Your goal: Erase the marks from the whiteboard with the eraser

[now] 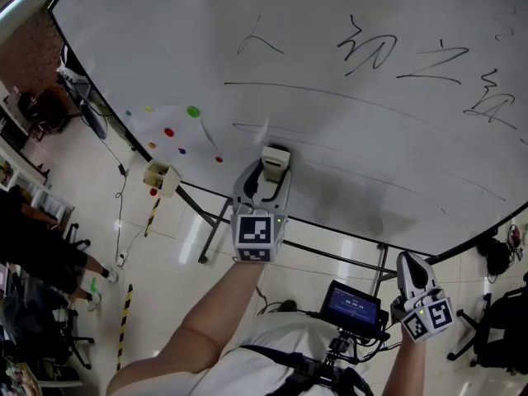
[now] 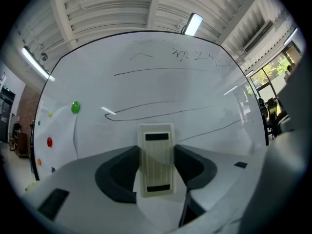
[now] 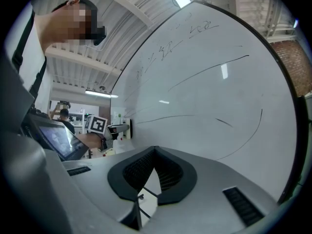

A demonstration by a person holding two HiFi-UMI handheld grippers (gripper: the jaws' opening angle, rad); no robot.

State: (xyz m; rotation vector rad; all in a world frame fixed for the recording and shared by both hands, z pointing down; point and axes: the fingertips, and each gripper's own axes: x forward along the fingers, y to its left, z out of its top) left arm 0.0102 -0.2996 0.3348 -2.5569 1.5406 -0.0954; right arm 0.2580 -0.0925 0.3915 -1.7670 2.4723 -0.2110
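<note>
- Left gripper (image 1: 266, 185), head view: we find its jaws pinching the eraser (image 1: 275, 157). The eraser projects forward toward the lower part of the whiteboard (image 1: 165, 48). We cannot confirm contact with the board.
- Head view: handwritten marks (image 1: 367, 49) run across the upper board. A green magnet (image 1: 193, 111) and a red magnet (image 1: 169, 131) sit on its left part.
- Head view: the right gripper (image 1: 411, 266) is low at the right, apart from the board face and beside a small screen (image 1: 355, 304).
- Left gripper view: the ribbed eraser (image 2: 156, 160) stands upright between the two jaws, which press on its sides. Just above its top edge, long thin lines (image 2: 161, 70) cross the whiteboard (image 2: 146, 89). The green magnet (image 2: 75, 107) is at the left.
- Right gripper view: we see the jaws of the right gripper (image 3: 155, 152) pressed together at the tips, with nothing between them. The whiteboard (image 3: 219, 96) fills the right side, carrying thin lines. The left gripper (image 3: 114, 129) and the screen (image 3: 58, 138) show at the left.
</note>
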